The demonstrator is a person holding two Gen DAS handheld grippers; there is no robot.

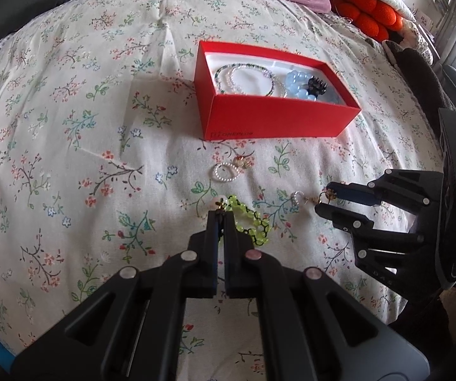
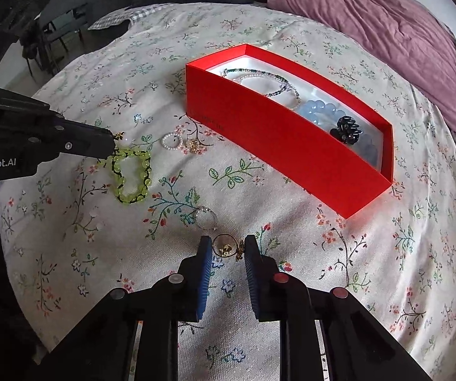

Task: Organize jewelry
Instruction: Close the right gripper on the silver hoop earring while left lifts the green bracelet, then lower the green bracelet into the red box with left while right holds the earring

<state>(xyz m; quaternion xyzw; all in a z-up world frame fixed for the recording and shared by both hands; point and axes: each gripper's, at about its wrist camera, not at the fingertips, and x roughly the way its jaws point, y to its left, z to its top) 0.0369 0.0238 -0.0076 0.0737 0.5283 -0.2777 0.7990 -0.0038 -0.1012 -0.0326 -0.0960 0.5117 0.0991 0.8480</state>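
Left gripper [image 1: 221, 214] has its jaws together, pinching one end of the yellow-green bead bracelet [image 2: 131, 176], which otherwise lies flat on the floral bedspread [image 1: 69, 111]; gripping near the small gold charm probably lets the loop hang free on lifting. Right gripper [image 2: 226, 247] points steeply down at the bedspread with jaws a little apart, straddling a small gold ring [image 2: 224, 247]; whether the pads press on it I cannot tell, so it reads as bracketed, not clamped. A silver ring [image 2: 207, 217] lies just beyond its tips. A small pearl ring [image 1: 224, 171] and a gold trinket [image 1: 240, 161] beside it rest between the bracelet and the red box [image 1: 278, 117]. The box stands open, well apart from both grippers, and holds bead necklaces [image 1: 244, 79], a pale blue bead bracelet [image 1: 298, 85] and a black hair claw [image 1: 318, 86]. Judgement: sorting roughly half done.
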